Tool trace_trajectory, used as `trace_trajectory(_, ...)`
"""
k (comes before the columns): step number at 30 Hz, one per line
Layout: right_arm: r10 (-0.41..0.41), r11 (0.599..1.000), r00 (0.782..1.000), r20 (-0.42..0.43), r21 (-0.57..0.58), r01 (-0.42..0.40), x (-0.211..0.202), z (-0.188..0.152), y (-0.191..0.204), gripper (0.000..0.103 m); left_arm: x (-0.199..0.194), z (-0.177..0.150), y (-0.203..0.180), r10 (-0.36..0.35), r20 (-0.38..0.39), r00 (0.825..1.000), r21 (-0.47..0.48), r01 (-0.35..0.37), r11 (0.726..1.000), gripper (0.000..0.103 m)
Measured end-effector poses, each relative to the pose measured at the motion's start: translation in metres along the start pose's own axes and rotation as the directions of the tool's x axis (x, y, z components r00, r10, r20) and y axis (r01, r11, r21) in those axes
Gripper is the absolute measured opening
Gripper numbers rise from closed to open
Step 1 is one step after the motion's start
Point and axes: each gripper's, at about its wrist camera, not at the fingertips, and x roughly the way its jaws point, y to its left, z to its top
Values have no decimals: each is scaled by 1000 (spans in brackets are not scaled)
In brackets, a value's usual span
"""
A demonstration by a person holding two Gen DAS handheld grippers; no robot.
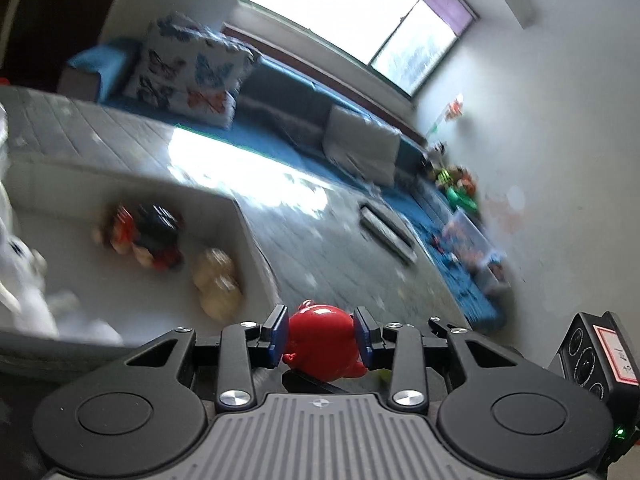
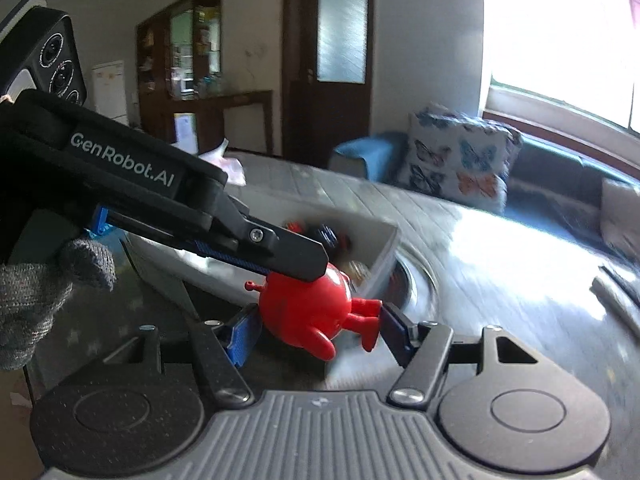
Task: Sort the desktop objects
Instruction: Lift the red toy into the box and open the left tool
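Jaws of both the left gripper [image 1: 321,336] and right gripper [image 2: 316,330] pinching red toy [image 1: 320,346].

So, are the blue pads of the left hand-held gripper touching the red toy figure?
Touching. In the left wrist view, both pads of the left hand-held gripper press against the sides of the red toy figure, with no gap visible on either side.

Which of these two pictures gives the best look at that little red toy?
The right wrist view: the red toy shows its round body, arms and legs between both claws. In the left wrist view the red toy is only a rounded back, wedged between blue pads.
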Motion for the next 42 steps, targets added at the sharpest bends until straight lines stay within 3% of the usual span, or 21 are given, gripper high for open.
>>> trace_trajectory(4, 50, 998, 999, -9, -37, -50, 32, 28, 9, 66, -6, 20, 24, 46, 30, 998, -29, -45, 999, 38)
trace_trajectory(9, 104, 994, 992, -66, -37, -107, 80, 50, 13, 66, 5, 38, 64, 84, 11, 996, -102, -82, 991, 38)
trace_trajectory(19, 158, 985, 957, -242, -26, -170, 161, 50, 8, 66, 42, 41, 121, 116, -83, 990, -175, -129, 976, 38)
trace_trajectory(34, 180, 981, 924, -336, -4, -193, 183, 43, 9, 66, 53, 36, 136, 117, -129, 985, -205, -142, 968, 39)
trace_trajectory(42, 177, 982, 926, -333, -4, -189, 180, 41, 10, 67, 54, 36, 136, 128, -137, 982, -207, -154, 966, 39)
